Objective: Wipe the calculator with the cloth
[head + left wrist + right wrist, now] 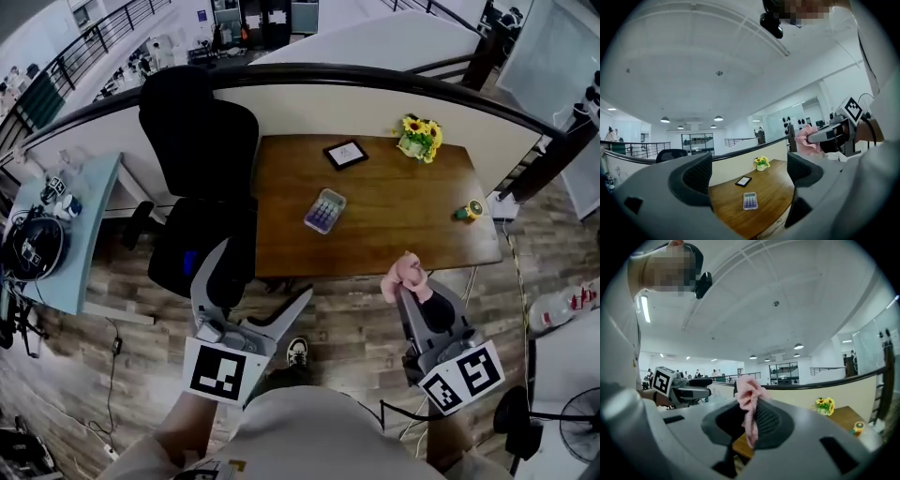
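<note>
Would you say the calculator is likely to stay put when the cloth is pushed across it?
Probably not: the calculator looks small and thin, lying flat and loose on the smooth wooden table, so it may slide. The pink cloth droops from the right gripper, so it seems soft.

Bright, even light from ceiling lamps [665, 120] fills the scene; shadows are faint. Both gripper views bulge toward dark fisheye edges, their foregrounds softly blurred.
</note>
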`<state>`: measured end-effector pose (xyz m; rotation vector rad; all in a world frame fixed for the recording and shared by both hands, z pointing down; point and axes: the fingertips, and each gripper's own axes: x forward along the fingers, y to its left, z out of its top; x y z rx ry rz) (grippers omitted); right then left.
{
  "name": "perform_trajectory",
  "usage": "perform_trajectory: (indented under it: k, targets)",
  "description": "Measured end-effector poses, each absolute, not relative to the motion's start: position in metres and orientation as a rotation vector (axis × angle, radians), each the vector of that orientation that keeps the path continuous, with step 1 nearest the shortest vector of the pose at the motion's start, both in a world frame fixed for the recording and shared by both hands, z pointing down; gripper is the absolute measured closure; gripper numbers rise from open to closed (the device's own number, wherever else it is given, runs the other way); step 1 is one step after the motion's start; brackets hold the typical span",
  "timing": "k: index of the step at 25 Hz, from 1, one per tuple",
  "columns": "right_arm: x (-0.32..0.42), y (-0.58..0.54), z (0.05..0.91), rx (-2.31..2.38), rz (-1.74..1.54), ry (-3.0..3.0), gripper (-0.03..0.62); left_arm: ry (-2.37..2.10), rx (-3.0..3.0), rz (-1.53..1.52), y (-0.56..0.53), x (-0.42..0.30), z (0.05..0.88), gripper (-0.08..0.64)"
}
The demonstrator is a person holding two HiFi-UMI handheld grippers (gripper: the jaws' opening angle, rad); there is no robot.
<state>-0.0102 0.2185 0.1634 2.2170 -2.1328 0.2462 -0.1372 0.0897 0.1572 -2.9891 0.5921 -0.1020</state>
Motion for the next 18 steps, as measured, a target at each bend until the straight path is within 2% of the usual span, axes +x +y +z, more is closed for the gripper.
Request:
perform_trajectory:
  k: [7, 18]
  targets:
    - [0.000, 0.165, 0.170, 2.206, 0.257, -2.078, 0.537, 0.606, -3.006, -0.108, 0.029, -0.128, 0.161, 0.083]
    - [0.042, 0.148, 0.183, 2.269, 0.289, -2.035, 0.537, 0.534, -3.010, -0.129, 0.009, -0.083, 0.172, 0.083]
